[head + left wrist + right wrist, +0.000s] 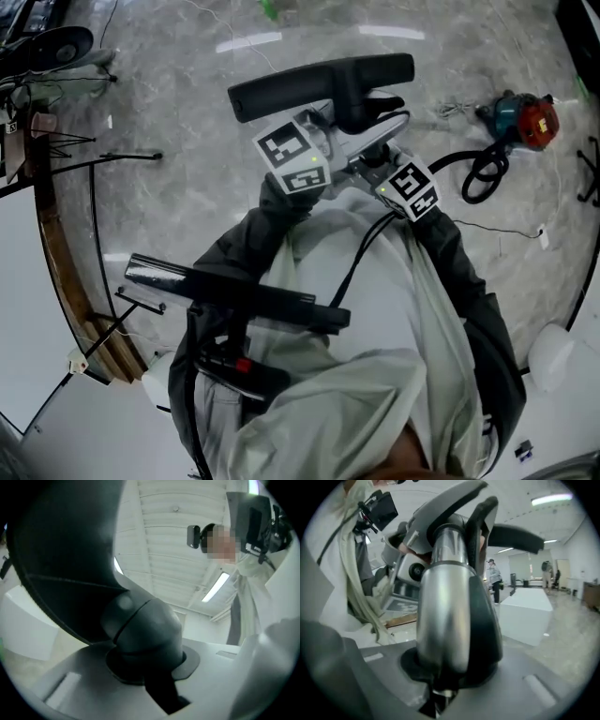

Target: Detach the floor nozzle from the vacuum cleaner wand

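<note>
In the head view the black floor nozzle [319, 84] is held up in front of me, its long head lying crosswise above both marker cubes. My left gripper [330, 141] is shut on the nozzle's rounded black neck joint [140, 634], which fills the gap between the grey jaws in the left gripper view; the nozzle head [61, 550] looms dark above. My right gripper [377, 157] is shut on the silver wand end [443, 606] with its black collar [487, 620]. The wand still runs into the nozzle's neck. Where the jaws meet is hidden in the head view.
A red and teal canister vacuum [520, 117] with a black hose loop [483, 173] lies on the marble floor at right. A long black part [234, 292] rests across my lap. A wooden-edged white table [56, 244] and stands are at left. A white block [529, 611] stands beyond.
</note>
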A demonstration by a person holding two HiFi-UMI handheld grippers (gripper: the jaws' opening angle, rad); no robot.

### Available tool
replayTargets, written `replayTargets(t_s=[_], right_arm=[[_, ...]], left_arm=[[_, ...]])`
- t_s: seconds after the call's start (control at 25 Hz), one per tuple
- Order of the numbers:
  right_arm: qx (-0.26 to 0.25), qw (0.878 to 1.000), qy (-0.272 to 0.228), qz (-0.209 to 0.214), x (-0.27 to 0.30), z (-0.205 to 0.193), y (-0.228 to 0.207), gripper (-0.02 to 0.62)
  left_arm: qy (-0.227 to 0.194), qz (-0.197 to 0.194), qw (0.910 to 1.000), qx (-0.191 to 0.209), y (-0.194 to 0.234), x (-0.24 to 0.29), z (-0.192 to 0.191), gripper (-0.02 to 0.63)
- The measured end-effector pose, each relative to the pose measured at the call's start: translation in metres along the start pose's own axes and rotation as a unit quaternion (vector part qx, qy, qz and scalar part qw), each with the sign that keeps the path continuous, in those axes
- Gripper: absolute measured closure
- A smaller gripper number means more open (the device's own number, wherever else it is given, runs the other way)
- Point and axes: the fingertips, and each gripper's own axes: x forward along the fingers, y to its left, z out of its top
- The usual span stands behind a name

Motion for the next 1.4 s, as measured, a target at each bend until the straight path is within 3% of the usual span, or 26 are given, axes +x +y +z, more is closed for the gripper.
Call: replayTargets(t_s=[0.12,0.2,0.36,0.52,0.6,0.68,0.76,0.88,1.0,1.08,1.16,1.24,1.32,1.4], right_arm=[[0.013,0.998,0.004,-0.068,0.007,0.002,-0.015,0.514],[0.008,0.998,0.008,-0.066,0.01,0.003,-0.016,0.514],[-0.026,1.0,0.004,-0.011,0.009,0.008,-0.001,0.511],[-0.053,0.994,0.012,0.091,0.008,0.014,0.026,0.509],[-0.056,0.989,0.02,0.133,0.006,0.015,0.036,0.508],[-0.048,0.987,0.028,0.15,0.004,0.014,0.041,0.508],[-0.034,0.99,0.033,0.13,0.006,0.013,0.036,0.509],[-0.014,0.998,0.031,0.045,0.015,0.011,0.017,0.511],[0.0,0.998,0.027,-0.056,0.022,0.013,0.0,0.512],[0.002,0.995,0.026,-0.093,0.024,0.015,-0.005,0.512],[-0.004,0.995,0.021,-0.098,0.025,0.017,-0.003,0.512],[-0.014,0.997,0.016,-0.075,0.024,0.02,0.002,0.512],[-0.029,0.999,0.012,-0.028,0.021,0.019,0.014,0.509],[-0.047,0.998,0.013,0.046,0.014,0.017,0.033,0.509]], left_arm=[[0.011,0.089,0.996,-0.008,0.026,-0.002,-0.004,0.534],[0.01,0.089,0.996,-0.01,0.029,-0.004,-0.001,0.534],[-0.004,-0.023,0.9997,0.011,-0.002,-0.01,0.006,0.532],[-0.02,-0.146,0.9887,0.028,-0.033,-0.026,0.017,0.531],[-0.024,-0.188,0.9816,0.028,-0.042,-0.032,0.022,0.531],[-0.027,-0.202,0.979,0.013,-0.045,-0.034,0.022,0.531],[-0.036,-0.163,0.9859,-0.006,-0.034,-0.032,0.02,0.531],[-0.041,-0.034,0.9985,-0.011,-0.001,-0.028,0.021,0.532],[-0.022,0.089,0.9957,-0.016,0.028,-0.029,0.015,0.532],[-0.016,0.114,0.9933,-0.016,0.033,-0.031,0.014,0.532],[-0.011,0.103,0.9946,-0.012,0.029,-0.031,0.017,0.532],[-0.009,0.07,0.9975,-0.003,0.018,-0.031,0.02,0.532],[-0.013,0.009,0.9998,0.008,0.0,-0.032,0.021,0.532],[-0.019,-0.084,0.9961,0.018,-0.028,-0.036,0.02,0.532]])
